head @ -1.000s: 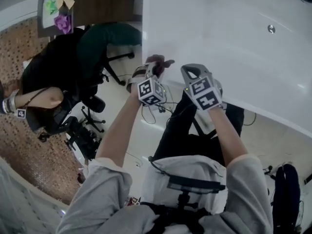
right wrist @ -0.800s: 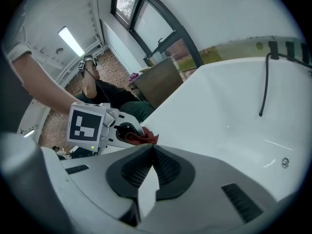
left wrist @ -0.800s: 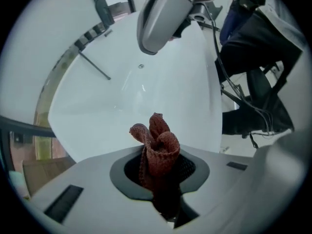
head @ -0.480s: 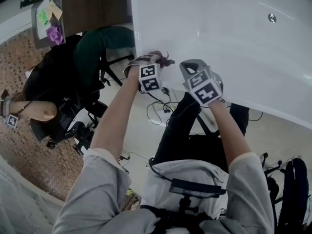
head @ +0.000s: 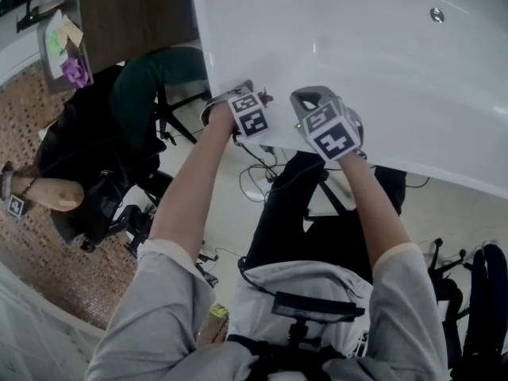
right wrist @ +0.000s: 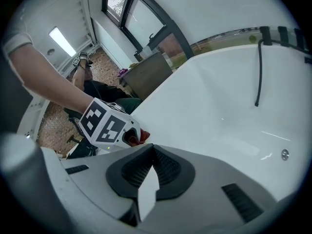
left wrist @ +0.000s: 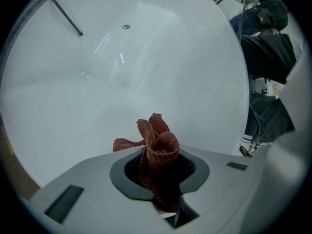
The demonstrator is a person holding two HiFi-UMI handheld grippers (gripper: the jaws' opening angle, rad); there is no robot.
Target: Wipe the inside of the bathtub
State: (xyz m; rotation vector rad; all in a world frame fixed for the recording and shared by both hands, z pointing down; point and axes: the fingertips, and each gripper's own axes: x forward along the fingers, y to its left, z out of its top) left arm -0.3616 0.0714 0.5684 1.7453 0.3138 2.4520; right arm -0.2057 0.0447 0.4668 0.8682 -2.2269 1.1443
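The white bathtub [head: 357,62] fills the upper right of the head view, its metal fitting [head: 436,14] at the far side. My left gripper [head: 252,101] hangs at the tub's near rim, shut on a bunched reddish-brown cloth [left wrist: 157,147] that sticks up out of the jaws over the white tub wall [left wrist: 122,82]. My right gripper [head: 317,105] is beside it on the right, jaws together and nothing in them. In the right gripper view the right gripper [right wrist: 151,162] faces the tub wall [right wrist: 219,106], with the left gripper's marker cube [right wrist: 108,122] and a scrap of cloth [right wrist: 140,137] on its left.
A dark hose [right wrist: 258,72] hangs down the far tub wall, near the metal fitting [right wrist: 284,154]. Left of the tub stand a wooden table [head: 135,10] with coloured paper [head: 63,46], office chairs and a seated person [head: 63,157]. Cables [head: 258,181] lie on the floor.
Both grippers have risen toward the tub's rim and now overlap its white edge. The left one still holds the cloth.
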